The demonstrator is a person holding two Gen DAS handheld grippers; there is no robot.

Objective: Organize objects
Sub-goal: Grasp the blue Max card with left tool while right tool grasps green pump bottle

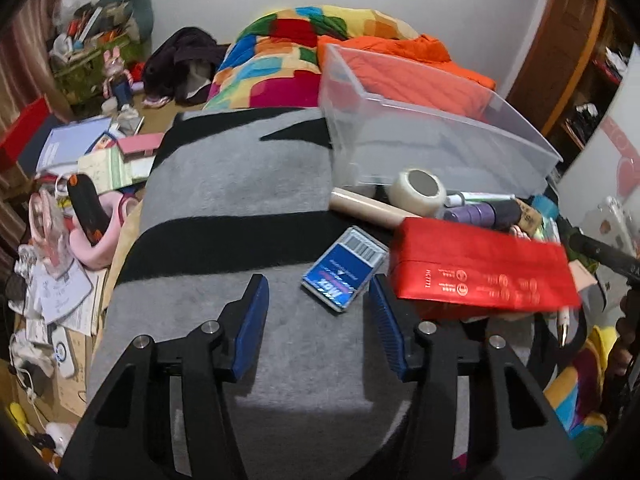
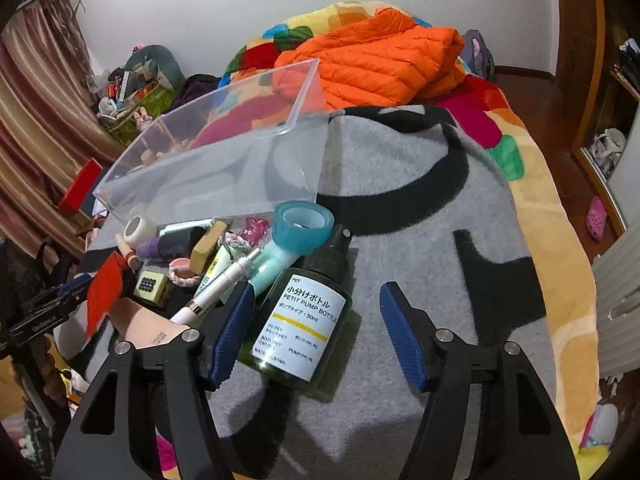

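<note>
A clear plastic bin stands on a grey and black blanket with a pile of small items in front of it. My left gripper is open and empty, with a blue card box just ahead between its fingertips and a red packet to its right. My right gripper is open, with a green pump bottle lying between its fingers, not gripped. A white tape roll, a teal tape roll and a white pen lie in the pile.
A folded orange jacket and a bright patchwork quilt lie behind the bin. Papers, books and toys clutter the floor to the left. A wooden cabinet stands at the right. The left gripper shows at the left edge of the right wrist view.
</note>
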